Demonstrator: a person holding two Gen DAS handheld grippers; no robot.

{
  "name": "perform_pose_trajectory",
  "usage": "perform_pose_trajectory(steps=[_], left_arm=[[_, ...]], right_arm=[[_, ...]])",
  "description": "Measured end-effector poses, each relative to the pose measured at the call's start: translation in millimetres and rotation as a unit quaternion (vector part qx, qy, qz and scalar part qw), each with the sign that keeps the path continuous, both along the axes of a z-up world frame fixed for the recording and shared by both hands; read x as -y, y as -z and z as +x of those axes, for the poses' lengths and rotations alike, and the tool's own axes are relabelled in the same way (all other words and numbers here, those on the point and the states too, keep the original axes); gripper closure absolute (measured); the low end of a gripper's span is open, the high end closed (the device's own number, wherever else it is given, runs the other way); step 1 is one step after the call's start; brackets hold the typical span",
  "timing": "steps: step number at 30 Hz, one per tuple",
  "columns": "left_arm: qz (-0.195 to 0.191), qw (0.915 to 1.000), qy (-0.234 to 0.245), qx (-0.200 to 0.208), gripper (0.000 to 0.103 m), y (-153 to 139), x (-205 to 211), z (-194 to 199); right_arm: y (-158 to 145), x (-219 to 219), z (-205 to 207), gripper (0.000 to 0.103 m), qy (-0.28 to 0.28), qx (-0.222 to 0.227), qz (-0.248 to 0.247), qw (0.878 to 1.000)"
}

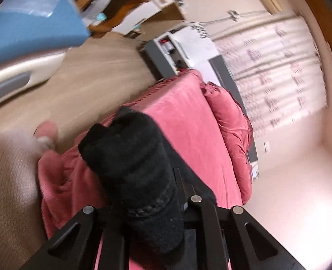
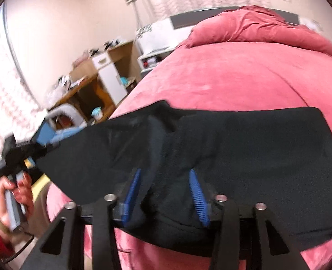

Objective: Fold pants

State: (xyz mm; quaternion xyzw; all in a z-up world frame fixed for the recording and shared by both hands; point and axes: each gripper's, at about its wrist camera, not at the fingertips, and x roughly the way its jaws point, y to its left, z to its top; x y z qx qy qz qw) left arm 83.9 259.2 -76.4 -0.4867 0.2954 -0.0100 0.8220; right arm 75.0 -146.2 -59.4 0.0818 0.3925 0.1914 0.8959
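The black pants (image 2: 233, 139) hang in the air over the pink bed (image 2: 244, 78), stretched between both tongs. Left tongs (image 2: 42, 145) pinch one end. Right tongs (image 2: 163, 193) sit around a bunched bit w/ a gap, so can't tell if they squeeze. Fold looks half done; laying flat is left. No words readable.

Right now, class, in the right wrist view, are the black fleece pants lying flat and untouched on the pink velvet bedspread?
No: the black fleece pants are held between the left hand-held gripper and right hand-held gripper.
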Motion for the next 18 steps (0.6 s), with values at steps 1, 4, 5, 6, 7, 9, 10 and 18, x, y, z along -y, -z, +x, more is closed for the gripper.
perform_pose_trajectory(steps=[1, 4, 5, 6, 7, 9, 10, 18], left_arm=[[0.004, 1.0, 0.005, 0.007, 0.09, -6.5, 3.7, 1.0], [0.008, 0.9993, 0.019, 0.03, 0.09, -25.8, 15.2, 1.7], [0.011, 0.9987, 0.026, 0.041, 0.09, -34.1, 20.6, 2.6], [0.013, 0.9982, 0.032, 0.049, 0.09, -40.0, 23.3, 5.4], [0.015, 0.9972, 0.042, 0.06, 0.09, -48.9, 30.9, 9.2], [0.027, 0.9941, 0.067, 0.082, 0.09, -66.2, 44.8, 13.2], [0.04, 0.9914, 0.083, 0.093, 0.09, -76.7, 55.1, 14.9], [0.165, 0.9477, 0.207, 0.179, 0.09, -146.6, 144.1, 18.1]], right_arm=[[6.1, -2.4, 2.4, 0.078, 0.001, -0.014, -0.008, 1.0], [18.9, 0.6, 7.1, 0.078, 0.003, -0.038, 0.01, 0.999], [19.5, 2.5, 8.3, 0.078, 0.005, -0.042, 0.019, 0.999], [21.1, 3.8, 9.1, 0.078, 0.007, -0.044, 0.024, 0.999], [22.3, 4.6, 9.1, 0.078, 0.009, -0.045, 0.03, 0.998], [23.2, 5.3, 9.7, 0.077, 0.011, -0.046, 0.039, 0.998], [22.2, 6.9, 9.8, 0.077, 0.012, -0.046, 0.044, 0.998], [5.7, 44.6, 3.4, 0.062, 0.066, -0.031, 0.107, 0.992]])
